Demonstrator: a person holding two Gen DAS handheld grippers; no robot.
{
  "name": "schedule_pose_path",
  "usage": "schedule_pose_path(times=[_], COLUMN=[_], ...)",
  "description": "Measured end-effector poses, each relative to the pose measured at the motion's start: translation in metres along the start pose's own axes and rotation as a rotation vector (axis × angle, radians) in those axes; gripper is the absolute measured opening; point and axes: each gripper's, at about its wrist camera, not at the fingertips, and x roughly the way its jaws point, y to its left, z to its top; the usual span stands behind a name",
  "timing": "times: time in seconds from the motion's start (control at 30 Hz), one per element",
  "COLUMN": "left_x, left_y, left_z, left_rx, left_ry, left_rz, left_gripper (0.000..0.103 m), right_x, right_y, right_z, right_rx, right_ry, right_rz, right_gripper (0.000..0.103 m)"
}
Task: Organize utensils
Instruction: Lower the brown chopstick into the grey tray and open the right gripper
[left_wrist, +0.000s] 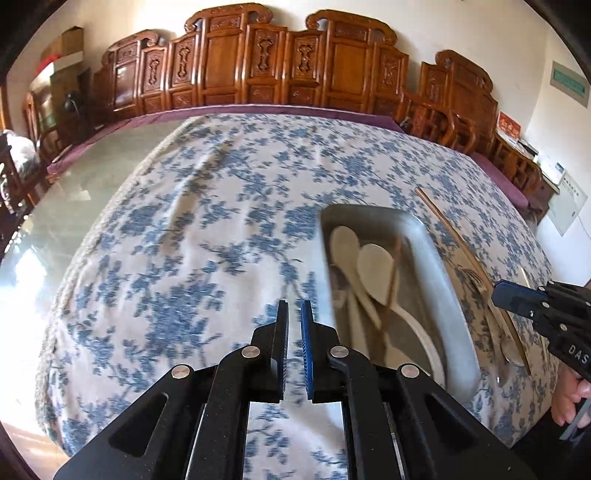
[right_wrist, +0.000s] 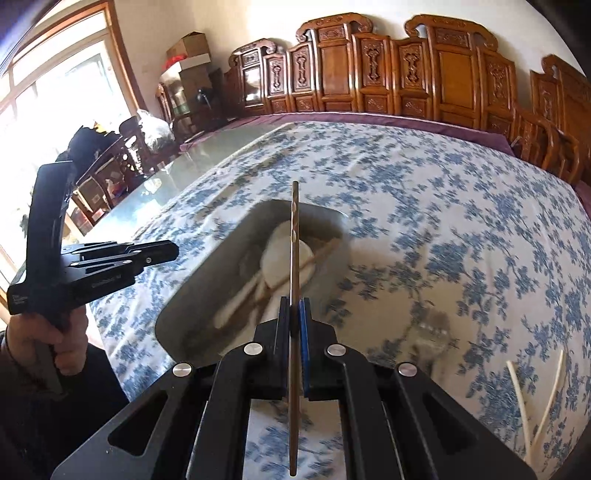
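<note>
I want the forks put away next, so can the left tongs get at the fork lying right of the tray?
Probably not easily: the left tongs hang left of the tray, with the tray and right tongs before the fork.

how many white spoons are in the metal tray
2, both lying in the metal tray: one white spoon nearer the tray's left wall, the other white spoon just to its right under brown chopsticks. Blur may hide more.

A lived-in home, likely a dining room: carved wooden chairs line a white wall behind a long table spread with a blue-flowered cloth, cardboard boxes sit stacked in a corner, and a big window lets daylight in.
</note>
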Motion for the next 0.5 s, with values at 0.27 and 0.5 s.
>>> schedule_pose_path(times=[0.27, 0.5], left_x=[-0.014, -0.02], left_y=[0.012, 0.009], left_z=[0.001, 0.0], left_rx=[0.001, 0.015], left_ry=[-0.038, -0.059], left_rz=[0.023, 0.022], left_gripper=[0.006, 0.006], right_x=[0.035, 0.075], right_y=[0.025, 0.018], right_z=[0.013, 0.013], right_rx=[0.061, 0.207], right_ry=[0.044, 0.12], right_rz=[-0.003, 0.026], right_gripper=[0.006, 0.006])
